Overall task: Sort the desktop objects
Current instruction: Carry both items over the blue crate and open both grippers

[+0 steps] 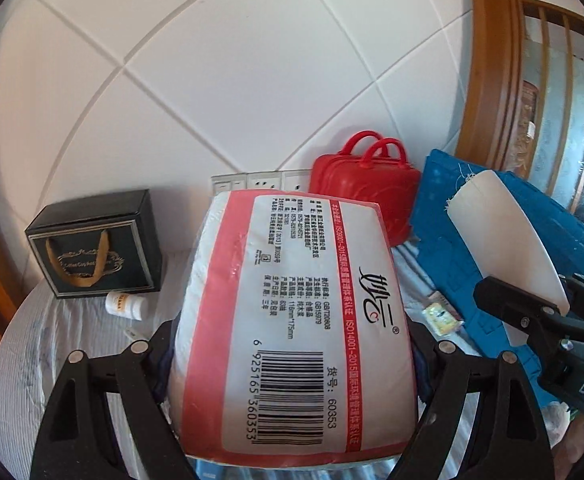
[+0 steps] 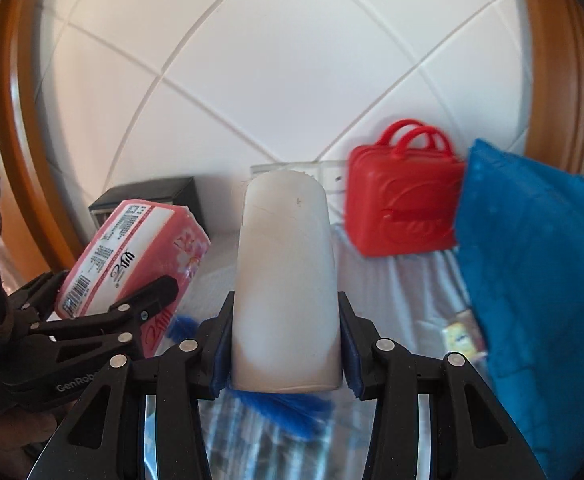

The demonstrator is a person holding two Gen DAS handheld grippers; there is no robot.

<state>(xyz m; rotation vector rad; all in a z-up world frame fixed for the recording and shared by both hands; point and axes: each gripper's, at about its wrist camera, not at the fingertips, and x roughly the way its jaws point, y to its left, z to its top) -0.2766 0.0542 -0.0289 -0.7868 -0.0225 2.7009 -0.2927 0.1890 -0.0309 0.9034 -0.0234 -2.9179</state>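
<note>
A pink-and-white tissue pack (image 1: pixel 292 320) with a barcode label fills the left wrist view, and my left gripper (image 1: pixel 292 340) is shut on its two sides, lifted above the table. The right wrist view shows the same pack (image 2: pixel 132 240) in the left gripper (image 2: pixel 108 284) at the left. My right gripper (image 2: pixel 284 312) is shut on a white brush (image 2: pixel 284 260) with blue bristles (image 2: pixel 280 404) underneath. In the left wrist view, the right gripper (image 1: pixel 531 292) and the brush (image 1: pixel 499 232) appear at the right.
Against the tiled wall stand a red plastic case (image 1: pixel 363 196) with two handles and a black gift box (image 1: pixel 96 244). A white pill bottle (image 1: pixel 126 306) lies by the box. A blue cloth bundle (image 2: pixel 531 260) and a small yellow packet (image 1: pixel 441 314) sit at right on the striped tablecloth (image 1: pixel 32 340).
</note>
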